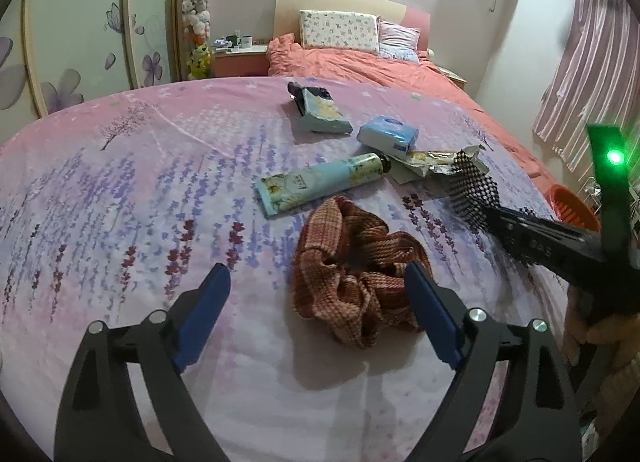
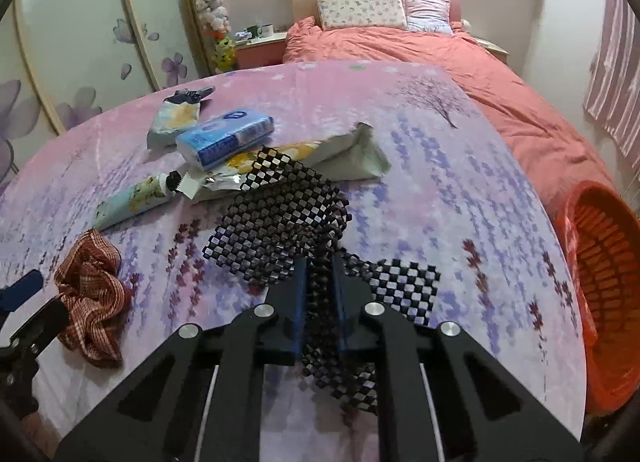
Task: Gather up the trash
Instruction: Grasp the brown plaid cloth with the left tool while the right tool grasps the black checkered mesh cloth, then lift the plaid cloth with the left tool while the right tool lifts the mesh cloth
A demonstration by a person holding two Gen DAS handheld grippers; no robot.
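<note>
A: Left hand-held gripper (image 1: 318, 304), what's it doing?

B: Jaws spread wide, nothing pinched. Its right blue pad (image 1: 434, 320) sits at the edge of the brown plaid scrunchie (image 1: 352, 274); can't tell if it touches. Left pad is over bare pink-lavender sheet (image 1: 120, 189). The scrunchie lies partly btwn the jaws, toward the right one, flat on the bed.

A: Right one?

B: Right hand-held gripper (image 2: 320, 302) is pressed together on the black mesh mat (image 2: 280, 213). Mesh is bunched btwn the pads, most of it fanning out in front, a flap off to the right & some hanging below the jaws.

A: Pose?

B: Both point fwd & down at the bed. In the left wrist view the right tool comes in from the right edge, w/ a green light lit on it.

A: Other trash?

B: Just past the mesh: a crumpled foil wrapper (image 2: 224, 181), a floral tube (image 2: 132, 201), a blue tissue pack (image 2: 224, 137) & a torn pale-blue pouch (image 2: 172, 117), all clustered ahead & left of the right hand-held gripper. An orange basket (image 2: 600, 270) stands off the bed's right side, well apart from the pile.
</note>
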